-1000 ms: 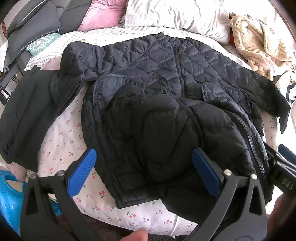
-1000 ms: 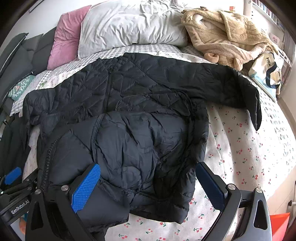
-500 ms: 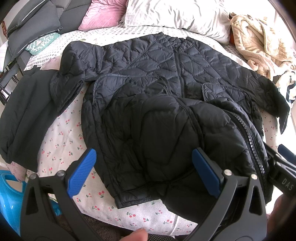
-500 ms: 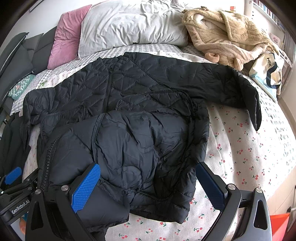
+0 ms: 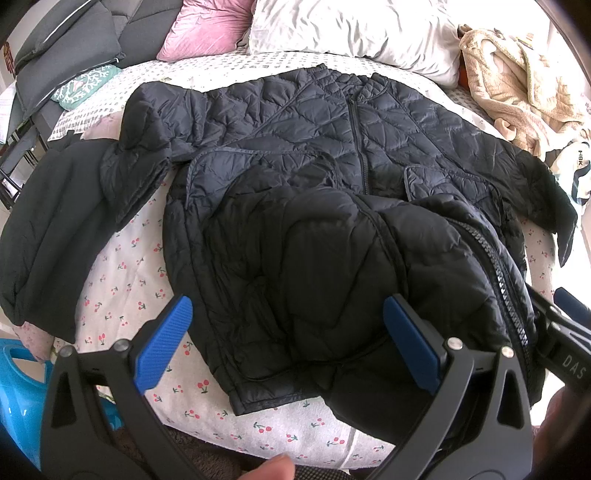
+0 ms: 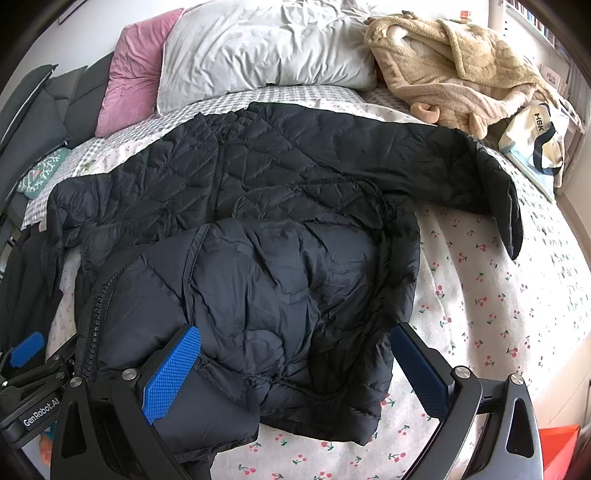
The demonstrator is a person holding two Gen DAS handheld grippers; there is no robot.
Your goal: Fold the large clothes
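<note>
Both the left tool and right tool hover spread above the black jacket on the bed

Jacket on bed, pillows behind

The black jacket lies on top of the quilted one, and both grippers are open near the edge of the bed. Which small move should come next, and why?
Probably lower the right gripper and close it on the near hem of the black jacket. Both it and the left gripper are open and hold nothing, and this rumpled jacket lies on the quilted jacket, so it has to be handled first.
</note>
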